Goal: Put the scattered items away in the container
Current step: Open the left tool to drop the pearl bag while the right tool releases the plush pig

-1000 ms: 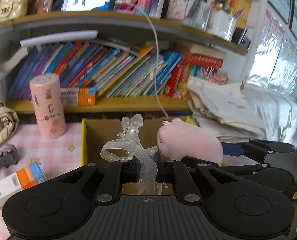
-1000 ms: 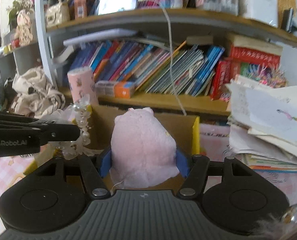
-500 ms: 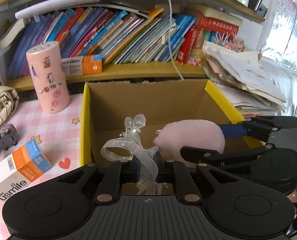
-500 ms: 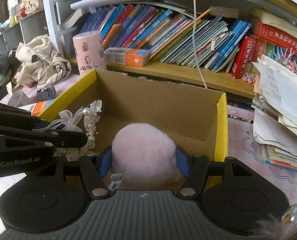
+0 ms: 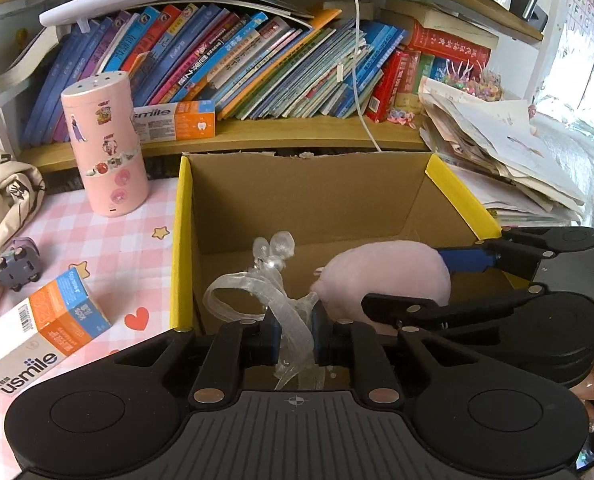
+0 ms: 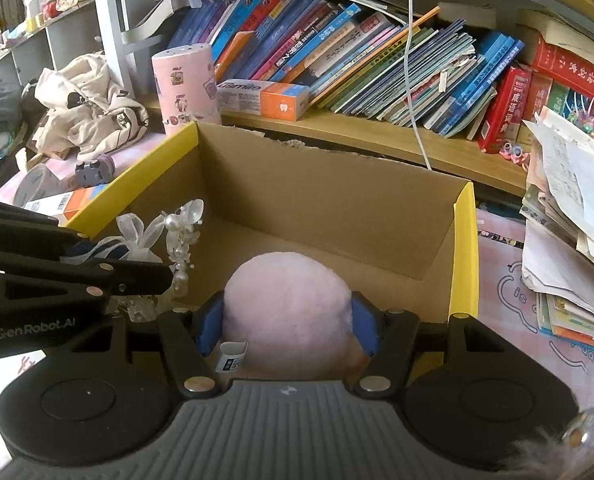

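Note:
A cardboard box point(image 5: 181, 240) with yellow rims stands open in front of the bookshelf. My left gripper point(image 5: 297, 320) hangs over the box's near left corner with a sheer ribbon bow point(image 5: 253, 284) with pearls between its pads; the jaws are opening and the bow still hangs from them. My right gripper point(image 6: 287, 320) is shut on a pink plush toy point(image 6: 289, 300) and holds it low inside the box point(image 6: 463, 256). The bow point(image 6: 177, 232) shows to its left. In the left wrist view the plush point(image 5: 385, 272) sits to the right of the bow.
On the pink checked cloth left of the box lie a usmile carton point(image 5: 41, 332), a grey toy car point(image 5: 17, 266), a pink sticker-covered cylinder point(image 5: 105, 148) and a beige garment point(image 5: 5, 196). A heap of papers point(image 5: 517, 168) lies right of the box. A white cable point(image 5: 361, 92) hangs down behind it.
Both grippers have sunk and tipped down toward the box, so its inside now fills the views. The plush and the bow came down with them. Little moved in the last half second.

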